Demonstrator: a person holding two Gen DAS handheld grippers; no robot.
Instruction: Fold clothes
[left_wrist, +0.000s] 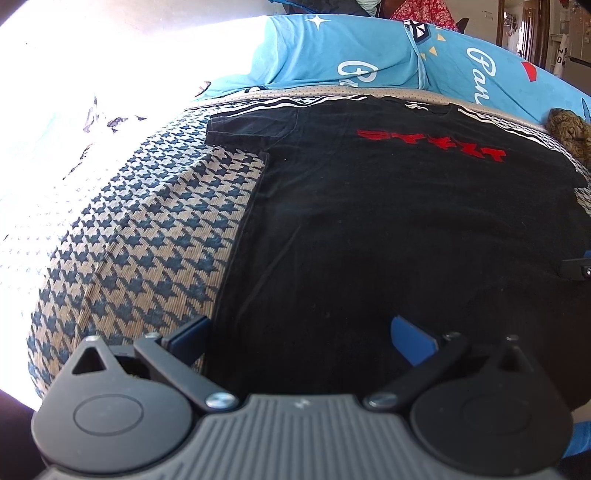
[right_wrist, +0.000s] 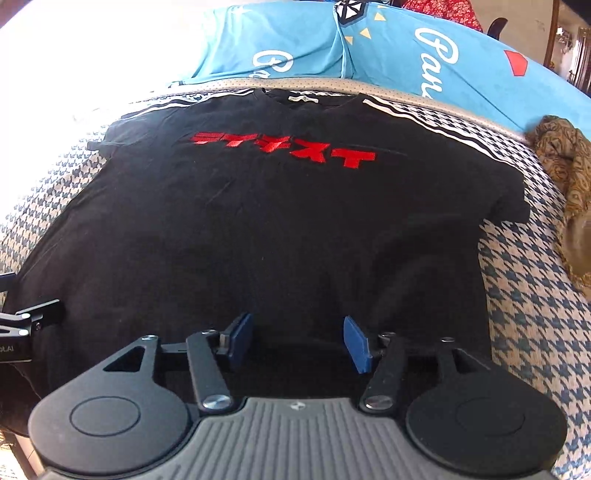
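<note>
A black T-shirt (right_wrist: 280, 221) with red lettering (right_wrist: 284, 149) is lying spread flat, front up, on a houndstooth blanket (left_wrist: 140, 229), its collar at the far end and its hem nearest both grippers. The right gripper (right_wrist: 297, 341) is hovering over the hem area, its 2 blue pads (right_wrist: 356, 343) standing apart with only flat black cloth showing beneath the gap — nothing is pinched between them. The left gripper (left_wrist: 301, 341) is sitting over the shirt's left edge near the hem, jaws spread wide; one pad is lying just beyond the cloth's edge over the blanket, the other over the shirt, and no fold is being gripped. In the right wrist view the left gripper's black body is showing at the left margin, beside the shirt's side seam. Past the collar, well ahead of both grippers, blue bedding (right_wrist: 406, 55) with white script is lying — and to the right of the right gripper a crumpled brown patterned cloth (right_wrist: 565, 166) is resting on the blanket.
</note>
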